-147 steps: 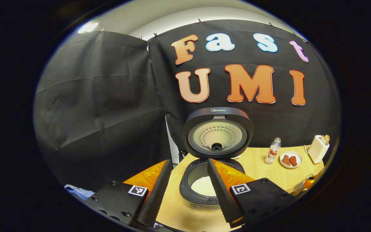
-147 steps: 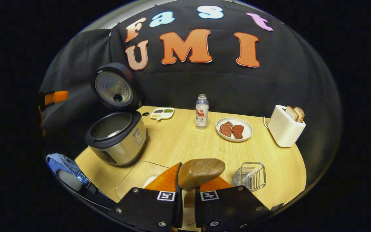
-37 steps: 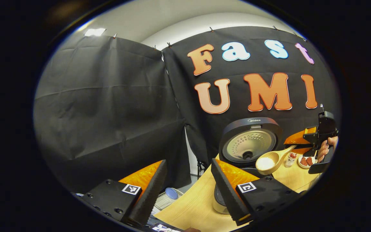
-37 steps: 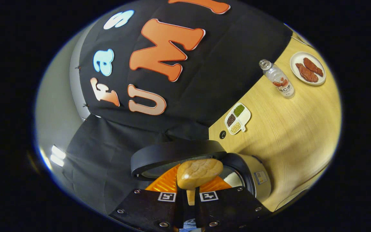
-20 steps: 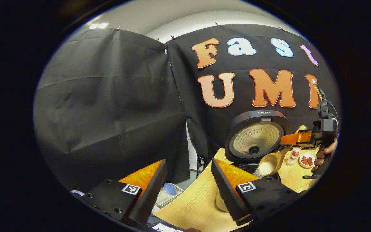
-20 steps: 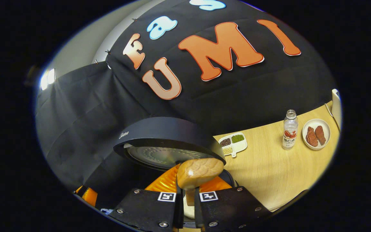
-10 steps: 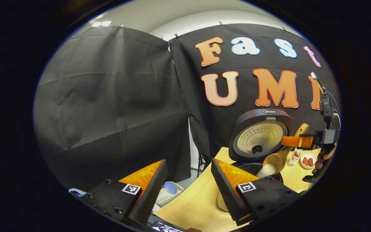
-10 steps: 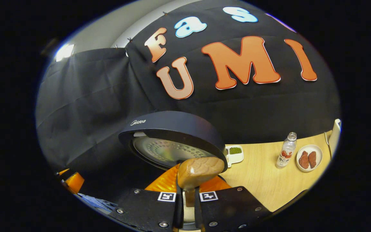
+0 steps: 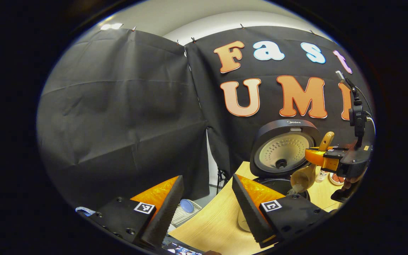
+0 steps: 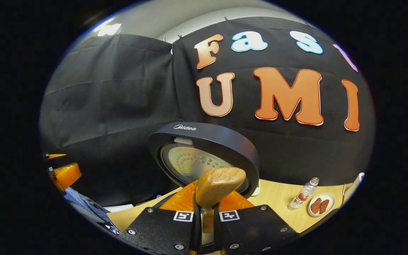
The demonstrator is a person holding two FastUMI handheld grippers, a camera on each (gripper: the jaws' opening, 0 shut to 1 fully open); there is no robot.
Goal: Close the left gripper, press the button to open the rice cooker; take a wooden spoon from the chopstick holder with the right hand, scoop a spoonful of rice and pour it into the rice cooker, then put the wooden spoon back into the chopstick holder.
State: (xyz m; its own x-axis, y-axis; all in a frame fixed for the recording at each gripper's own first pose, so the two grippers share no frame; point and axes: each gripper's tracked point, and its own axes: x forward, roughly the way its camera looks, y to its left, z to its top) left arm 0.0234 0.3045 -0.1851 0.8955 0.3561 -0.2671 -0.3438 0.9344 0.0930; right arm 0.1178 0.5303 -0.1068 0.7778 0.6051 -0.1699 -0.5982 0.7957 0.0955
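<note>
The wooden spoon [image 10: 218, 184] is clamped by its handle between the two fingers of the right gripper [image 10: 206, 219]. In the left gripper view the right gripper [image 9: 326, 159] is seen at the far right, with the wooden spoon [image 9: 303, 177] tipped bowl-down over the open rice cooker [image 9: 285, 156], whose lid [image 10: 204, 156] stands raised. A thin stream of rice [image 9: 292, 191] is seen below the bowl, toward the pot. The left gripper [image 9: 205, 198] is held with its fingers apart and empty, near and to the left.

Risks judged from this position:
- Rice may be spilled onto the table [image 9: 214, 223] if the spoon is withdrawn before it is emptied.
- The raised lid may be struck by the spoon, since it stands just behind it.
- The handle may be twisted in the grip, which would misalign the spoon for its return to the chopstick holder.
</note>
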